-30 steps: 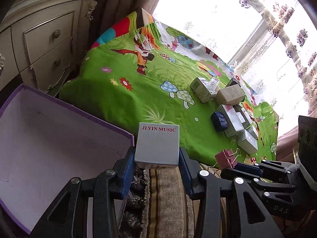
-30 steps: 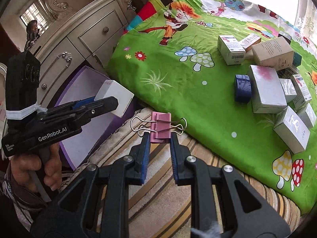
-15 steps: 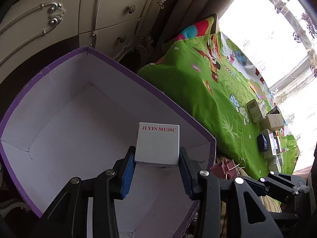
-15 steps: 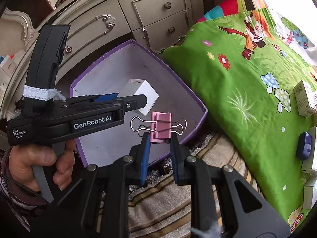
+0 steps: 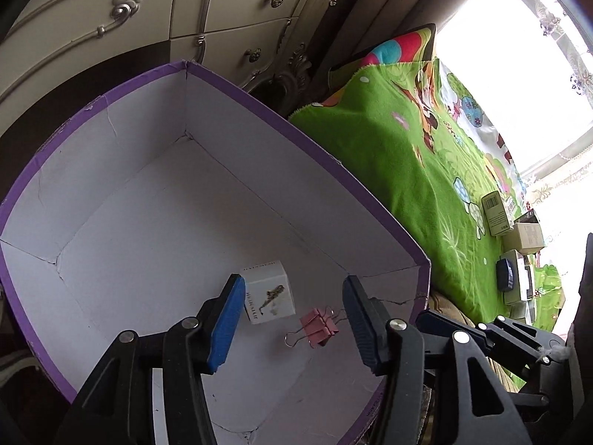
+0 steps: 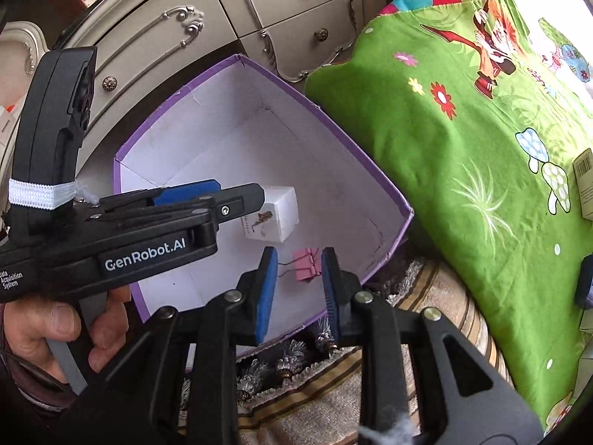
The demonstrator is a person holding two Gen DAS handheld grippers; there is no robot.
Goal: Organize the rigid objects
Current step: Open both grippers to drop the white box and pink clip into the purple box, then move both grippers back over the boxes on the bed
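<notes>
A purple-rimmed cardboard bin (image 5: 296, 126) with a white inside sits below both grippers. A small white box (image 5: 268, 293) with a printed side is loose and tilted near the bin floor. It is just beyond my left gripper (image 5: 292, 285), whose jaws are opening and touch nothing. A pink binder clip (image 5: 319, 326) lies loose beside the box. In the right wrist view the clip (image 6: 305, 265) is under my right gripper (image 6: 299, 259), whose jaws are also opening, clear of it. The white box (image 6: 276, 215) shows past my left gripper (image 6: 237, 191).
A cream dresser (image 5: 241, 18) with drawers stands behind the bin. A green cartoon blanket (image 5: 389, 155) lies to the right, with several small boxes (image 5: 519, 237) on its far end. A striped, fringed rug (image 6: 444, 315) lies along the bin's near side. A person's hand (image 6: 55, 326) holds the left gripper.
Both grippers swung from the blanket over the bin. The left let go of the white box and the right let go of the pink clip; both things are now down in the bin.
</notes>
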